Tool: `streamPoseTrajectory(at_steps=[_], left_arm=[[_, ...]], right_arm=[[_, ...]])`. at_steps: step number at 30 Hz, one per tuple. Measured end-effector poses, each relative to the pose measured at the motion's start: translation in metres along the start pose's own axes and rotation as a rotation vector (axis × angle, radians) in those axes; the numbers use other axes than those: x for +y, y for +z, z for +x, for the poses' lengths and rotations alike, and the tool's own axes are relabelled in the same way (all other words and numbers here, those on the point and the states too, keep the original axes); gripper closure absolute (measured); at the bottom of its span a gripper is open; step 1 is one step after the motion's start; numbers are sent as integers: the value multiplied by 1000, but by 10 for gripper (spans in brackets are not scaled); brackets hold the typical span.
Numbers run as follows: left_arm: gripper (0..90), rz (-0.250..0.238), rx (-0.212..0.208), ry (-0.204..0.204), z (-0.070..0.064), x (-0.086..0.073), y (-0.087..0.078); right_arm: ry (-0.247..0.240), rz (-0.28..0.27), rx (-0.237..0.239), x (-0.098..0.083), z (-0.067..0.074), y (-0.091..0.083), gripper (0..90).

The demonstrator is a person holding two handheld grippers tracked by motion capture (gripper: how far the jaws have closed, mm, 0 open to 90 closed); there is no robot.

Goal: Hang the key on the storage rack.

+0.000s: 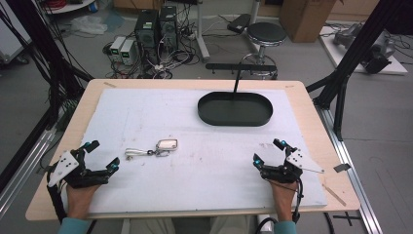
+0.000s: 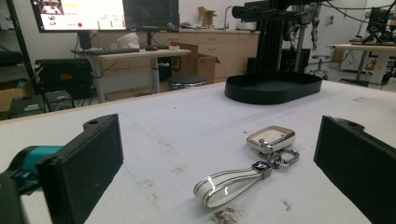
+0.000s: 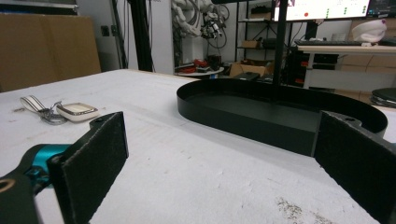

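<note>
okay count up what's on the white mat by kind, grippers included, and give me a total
Key fob with strap: 1
Black oval tray: 1
Handheld grippers: 2, left gripper and right gripper, both open and empty
Total: 4

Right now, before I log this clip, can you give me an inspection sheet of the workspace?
Surface: white mat on a wooden table, with scuffs and dark smudges.
Job's things: car key fob with white strap lying flat left of centre; black oval tray, empty, far right of centre.
Clutter: nothing seen on the mat.
Grippers: left tool and right tool both open, empty, near the front edge.
Cables: one trails from the right tool along the forearm.
Surroundings: stool, computer towers and floor wiring, cardboard box.
</note>
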State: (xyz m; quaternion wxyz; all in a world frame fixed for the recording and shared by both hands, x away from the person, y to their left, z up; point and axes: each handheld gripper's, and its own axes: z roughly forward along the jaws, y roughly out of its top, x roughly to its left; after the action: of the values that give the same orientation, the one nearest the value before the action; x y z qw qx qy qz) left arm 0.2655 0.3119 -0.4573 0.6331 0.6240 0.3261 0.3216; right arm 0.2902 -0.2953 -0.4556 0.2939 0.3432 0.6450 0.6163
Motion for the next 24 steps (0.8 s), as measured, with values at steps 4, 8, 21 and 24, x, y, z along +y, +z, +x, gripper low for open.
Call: streamPoseTrajectory(at_steps=[4, 8, 21, 24], left_arm=[[18, 2, 0, 4, 0, 0, 0], [18, 4, 0, 10, -1, 0, 0], [18, -7, 1, 9, -1, 0, 0], [18, 22, 6, 6, 0, 1, 2]], right_arm=[[-5, -2, 2, 0, 0, 0, 30], [-5, 0, 0, 0, 1, 0, 30], [-3, 3, -3, 0, 1, 0, 30], [-3, 3, -3, 0, 1, 0, 30]])
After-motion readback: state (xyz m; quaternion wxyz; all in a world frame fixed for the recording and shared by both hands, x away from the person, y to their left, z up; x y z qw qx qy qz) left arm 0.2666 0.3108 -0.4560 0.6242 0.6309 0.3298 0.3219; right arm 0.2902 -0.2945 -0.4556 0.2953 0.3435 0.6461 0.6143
